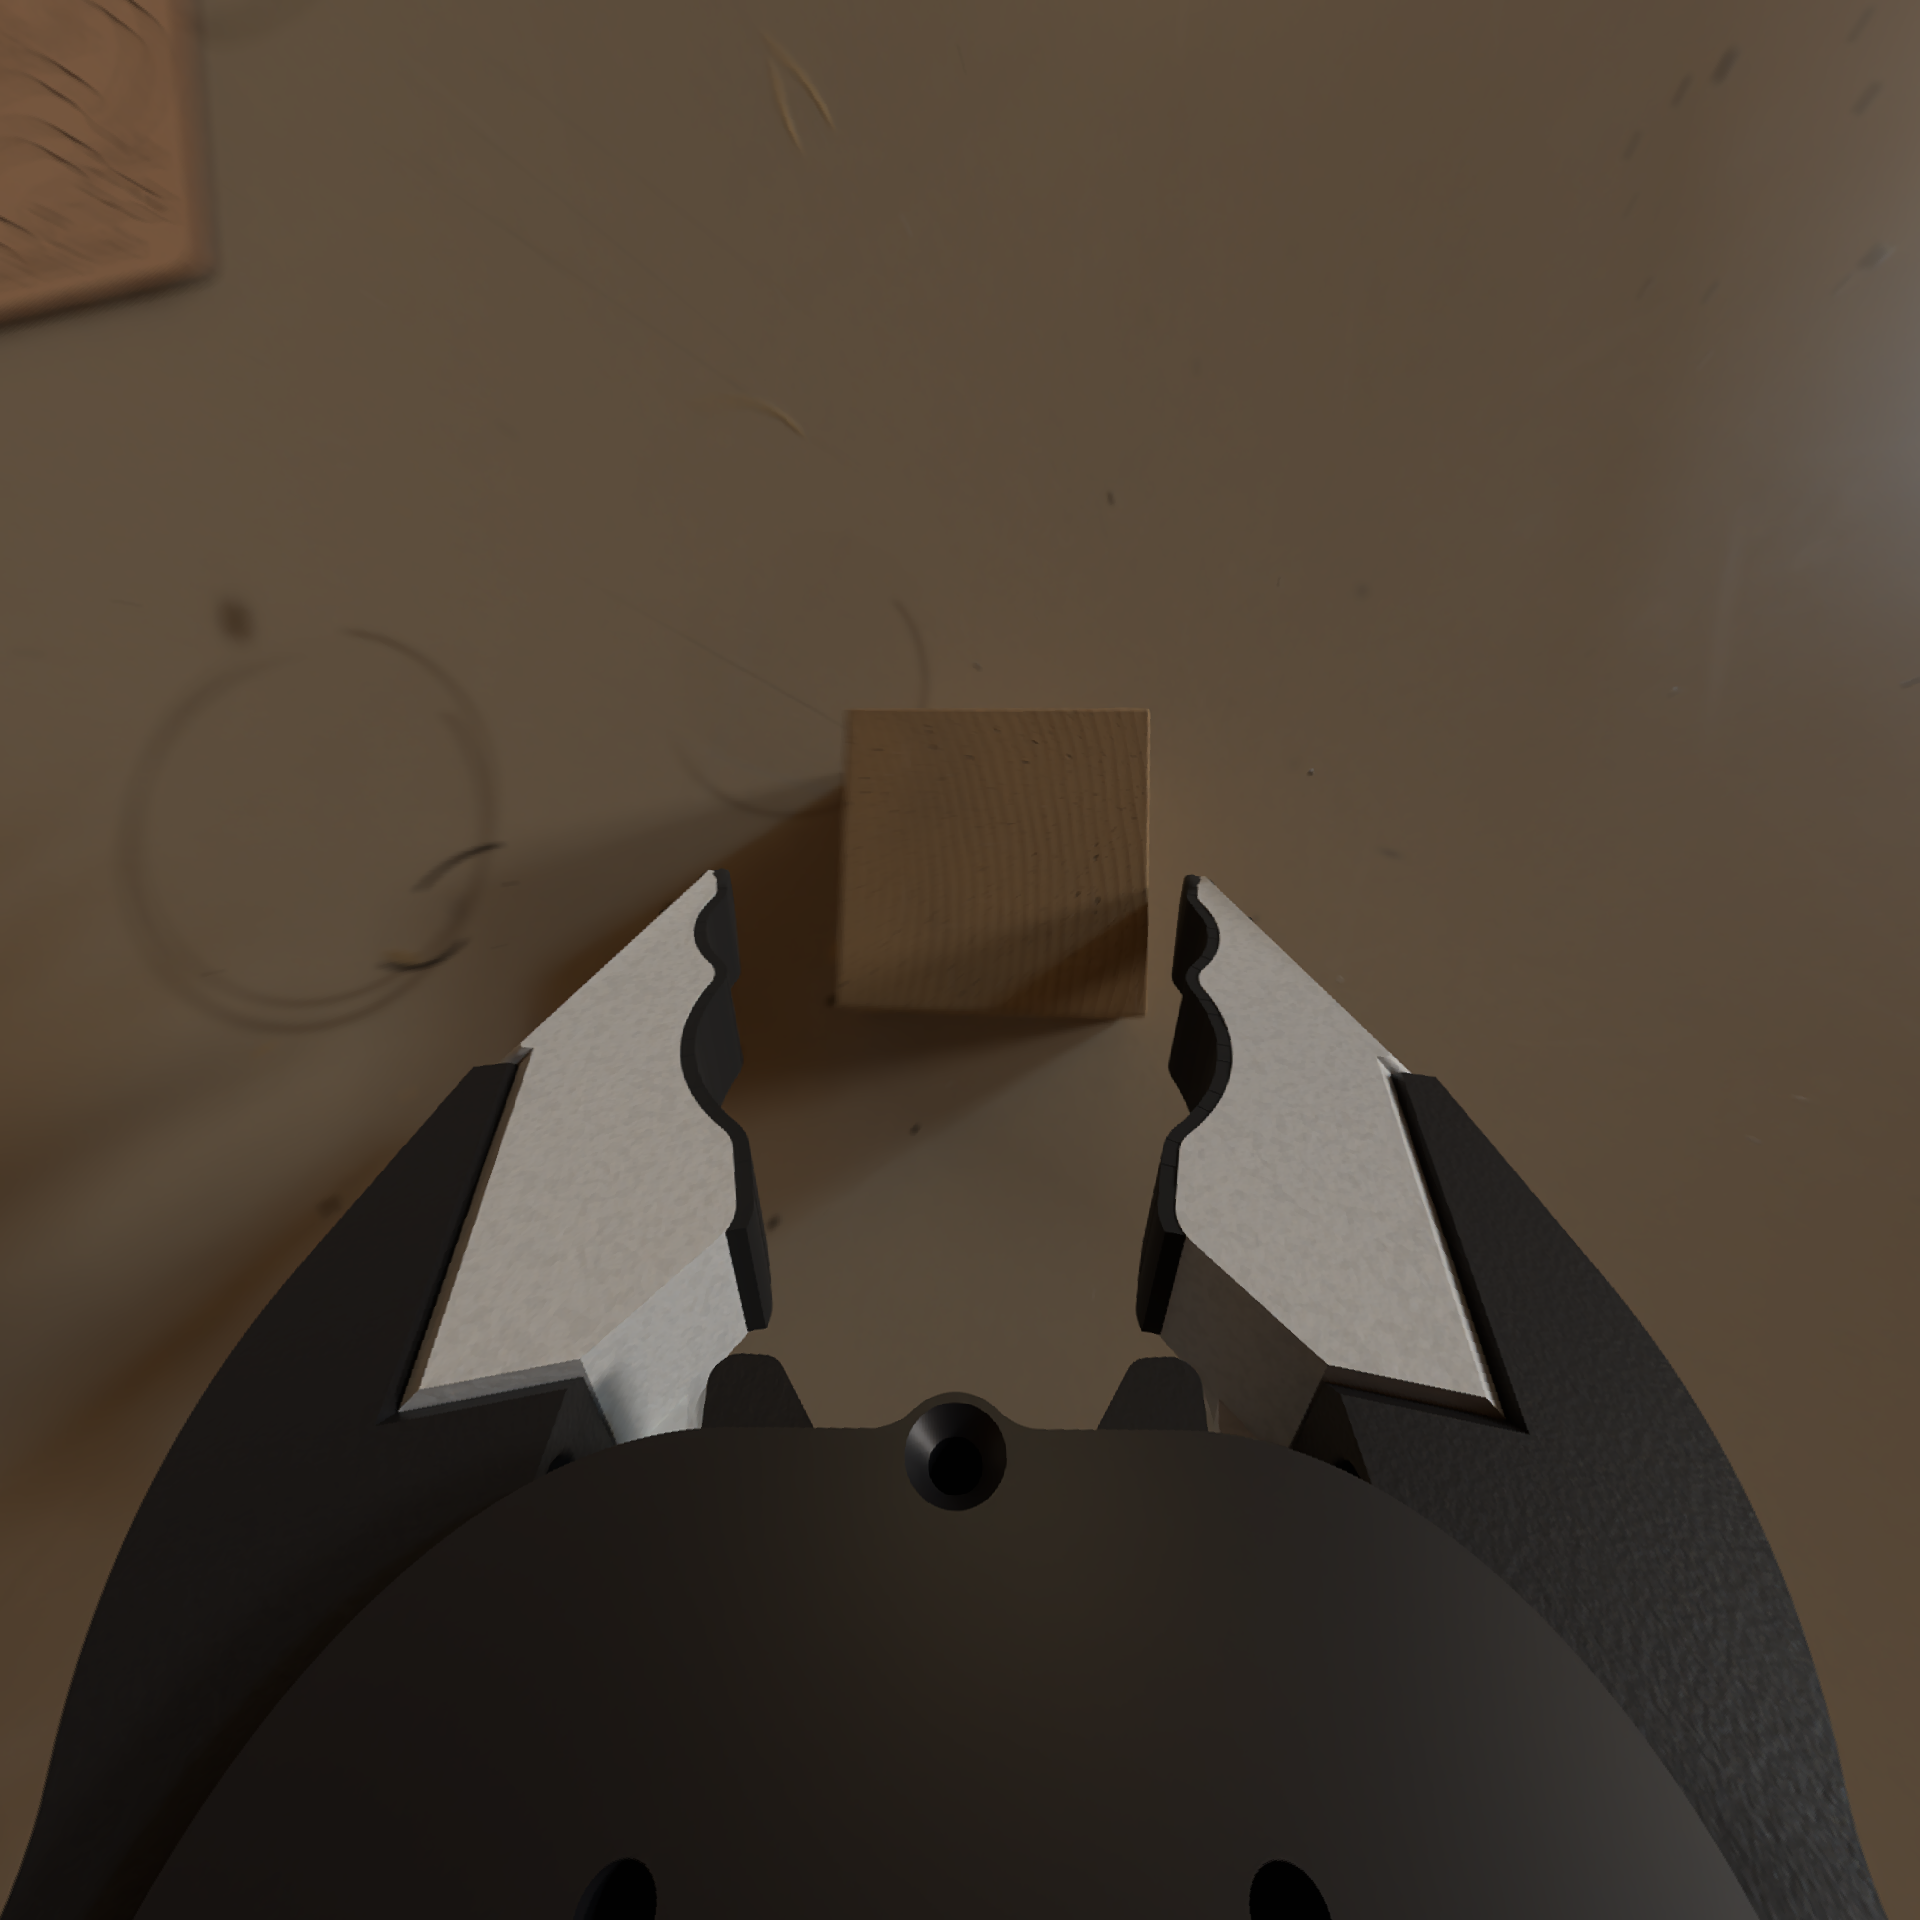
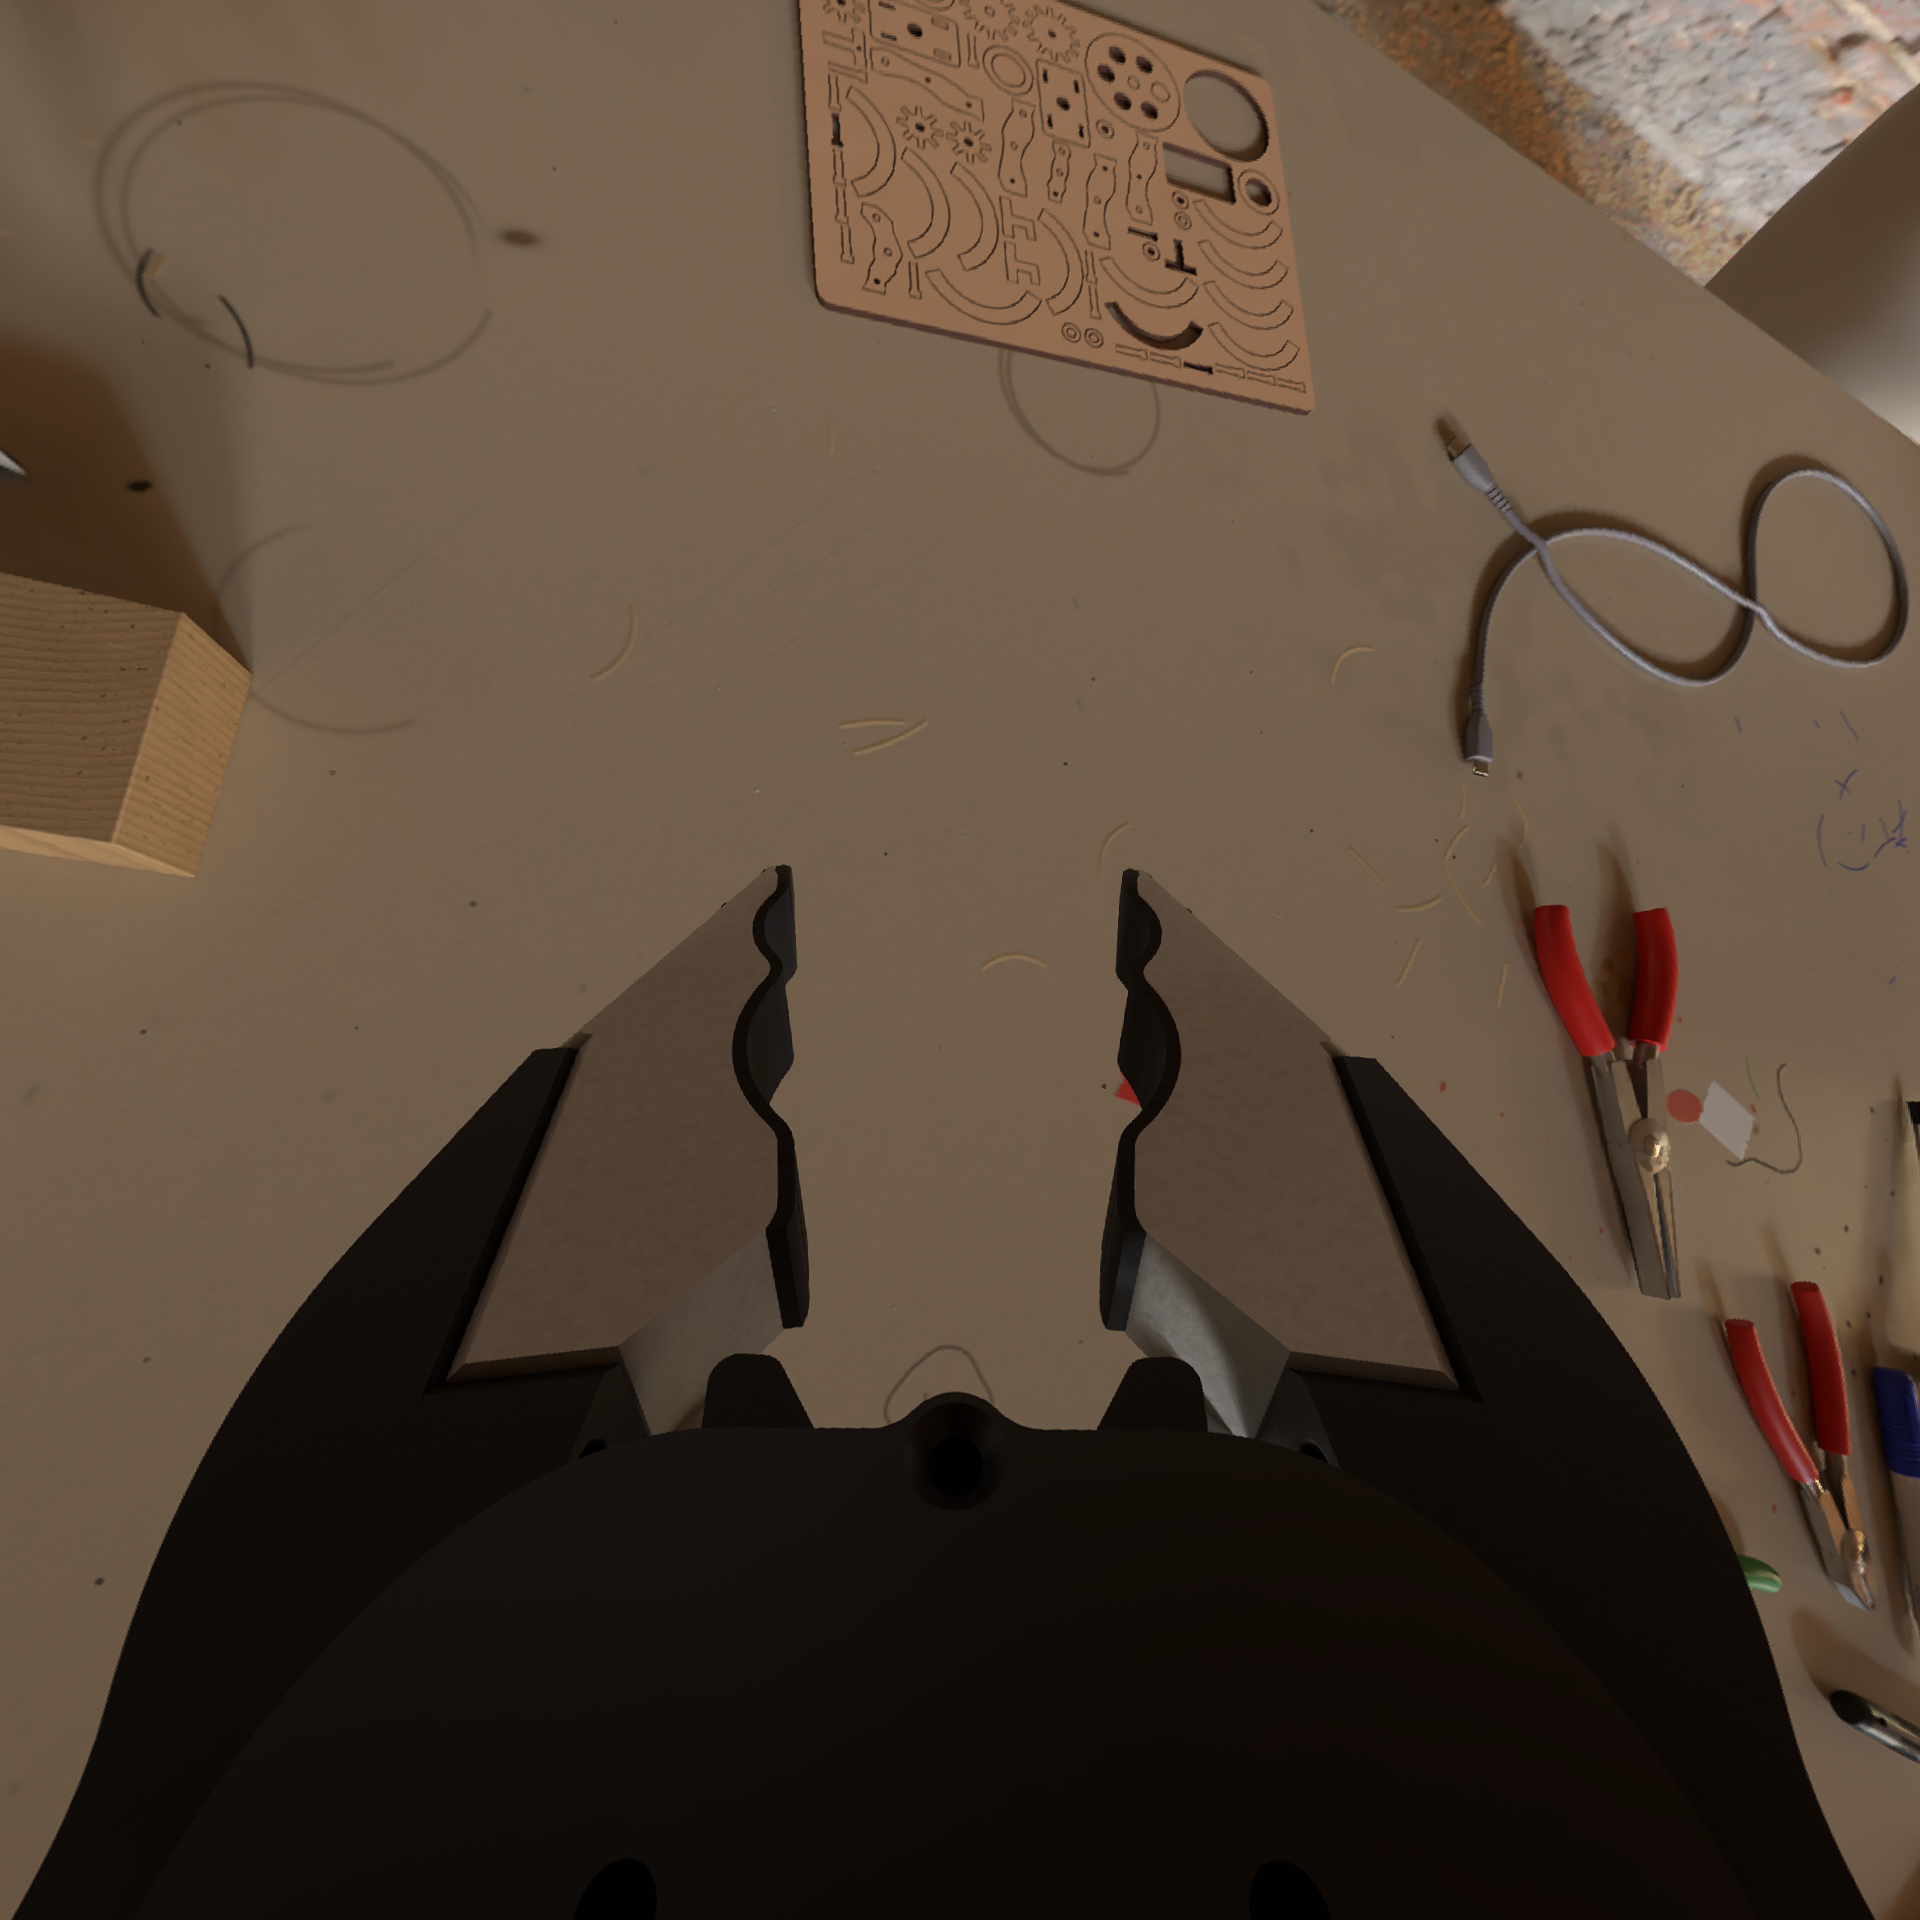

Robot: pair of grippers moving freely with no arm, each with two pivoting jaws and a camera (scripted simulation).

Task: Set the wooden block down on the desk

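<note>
Left gripper (image 1: 954, 883): jaws spread, holding nothing. Wooden block (image 1: 992, 860) just beyond its fingertips, resting on the desk (image 1: 1351, 416); pale, fine parallel grain, square edges. Right gripper (image 2: 956, 878): jaws spread, empty, well right of the block.

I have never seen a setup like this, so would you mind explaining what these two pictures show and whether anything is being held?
Each picture comes from a camera mounted on a two-finger gripper, looking forward along its fingers. In the left wrist view, the left gripper is open and looks down on the wooden block, which seems to rest on the desk beyond the fingertips, unheld. In the right wrist view, the right gripper is also open and empty; the same block lies at the far left. Farther off lie a laser-cut wooden sheet, a grey cable and red-handled pliers. So nothing is held right now.
</note>
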